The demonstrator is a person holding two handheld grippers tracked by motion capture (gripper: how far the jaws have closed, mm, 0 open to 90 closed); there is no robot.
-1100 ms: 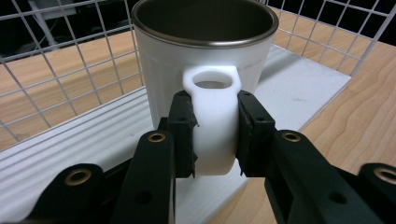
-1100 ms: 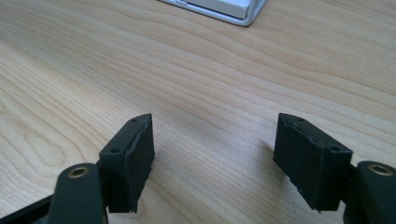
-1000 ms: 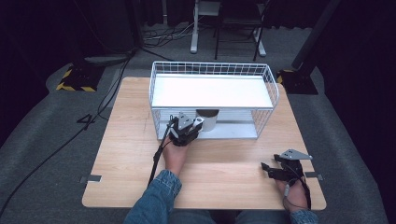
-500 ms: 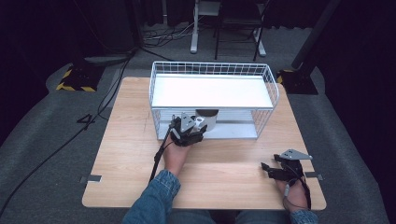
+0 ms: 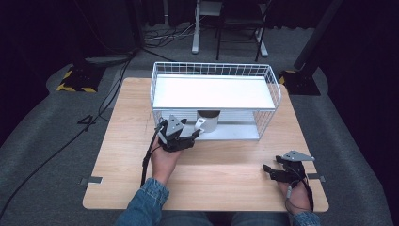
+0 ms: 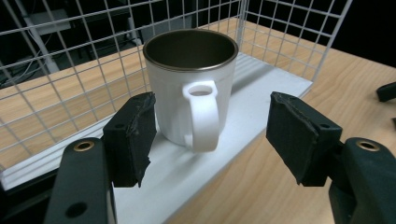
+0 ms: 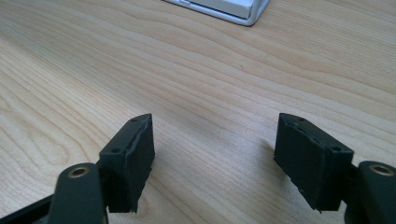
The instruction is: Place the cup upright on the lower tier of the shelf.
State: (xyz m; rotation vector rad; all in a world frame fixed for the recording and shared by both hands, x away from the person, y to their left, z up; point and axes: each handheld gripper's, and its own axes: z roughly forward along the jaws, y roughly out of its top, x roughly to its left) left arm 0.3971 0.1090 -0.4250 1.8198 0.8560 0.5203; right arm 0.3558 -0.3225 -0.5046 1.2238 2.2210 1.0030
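A white mug [image 5: 207, 122] with a dark inside stands upright on the lower white shelf [image 5: 235, 132] of a white wire rack [image 5: 214, 70]. Its handle [image 6: 203, 116] points out at my left gripper. My left gripper [image 5: 192, 135] is at the rack's front left opening. In the left gripper view the gripper [image 6: 210, 135] is open, a jaw on each side of the mug [image 6: 189, 74], touching neither the handle nor the body. My right gripper [image 5: 269, 171] rests low over the wooden table [image 5: 127, 117] at the front right. It [image 7: 214, 154] is open with nothing between its jaws.
The rack has a flat white top shelf [image 5: 214, 92] above the mug, and wire walls [image 6: 65, 60] behind and beside it. A corner of the white lower shelf [image 7: 233, 8] lies far ahead of the right gripper. Cables and stand legs lie on the grey floor [image 5: 42, 122] beyond the table.
My left gripper has drawn back a little toward the person, so the mug's handle now shows in front of it. The right gripper has not moved.
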